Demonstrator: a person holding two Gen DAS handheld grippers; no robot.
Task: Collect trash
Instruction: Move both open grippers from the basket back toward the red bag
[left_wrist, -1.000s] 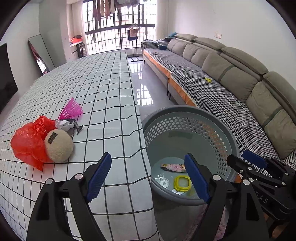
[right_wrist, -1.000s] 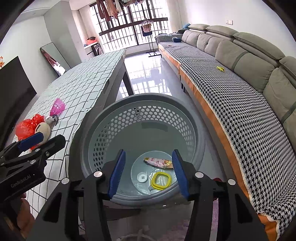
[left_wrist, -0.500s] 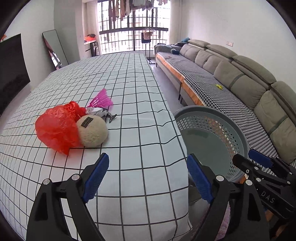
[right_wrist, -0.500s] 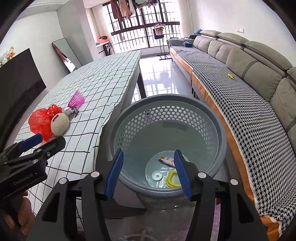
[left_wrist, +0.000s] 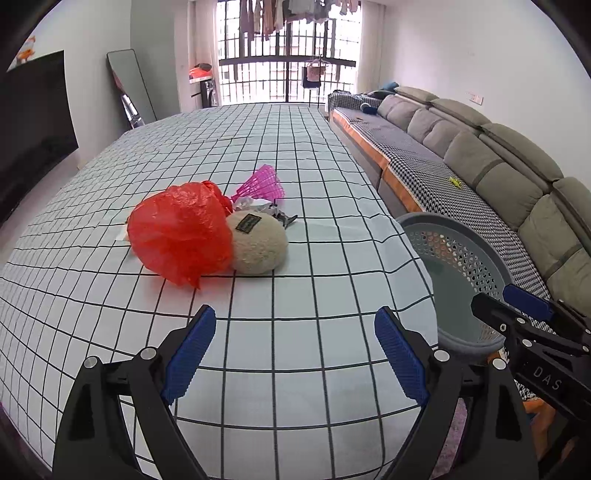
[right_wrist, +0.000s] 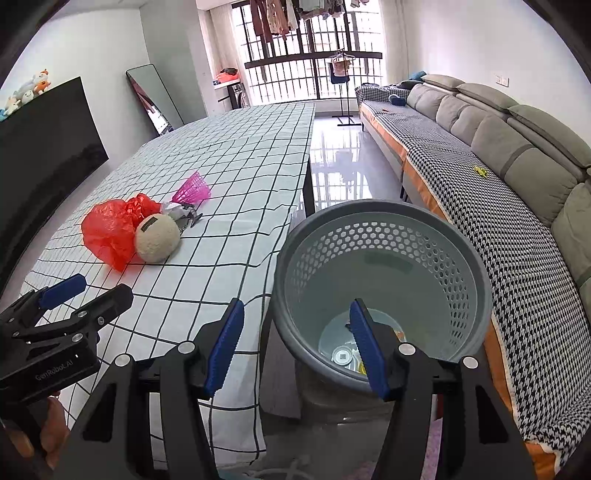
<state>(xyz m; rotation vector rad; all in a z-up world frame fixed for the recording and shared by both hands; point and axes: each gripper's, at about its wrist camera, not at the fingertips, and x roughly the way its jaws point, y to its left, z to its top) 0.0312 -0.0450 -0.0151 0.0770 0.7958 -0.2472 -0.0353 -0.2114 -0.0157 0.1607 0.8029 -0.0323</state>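
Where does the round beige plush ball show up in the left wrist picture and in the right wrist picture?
Left wrist: the beige plush ball lies centre-left on the checked table.
Right wrist: left of centre, smaller.
Shared landmark: the red plastic bag touches the ball's left side in both.

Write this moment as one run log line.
left gripper: open, empty | right gripper: open, empty | red plastic bag: on table | basket: beside table

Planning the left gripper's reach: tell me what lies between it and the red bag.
Only bare checked tablecloth lies between the open left gripper and the red plastic bag, as the left wrist view shows. The beige plush ball sits beside the bag, off that line.
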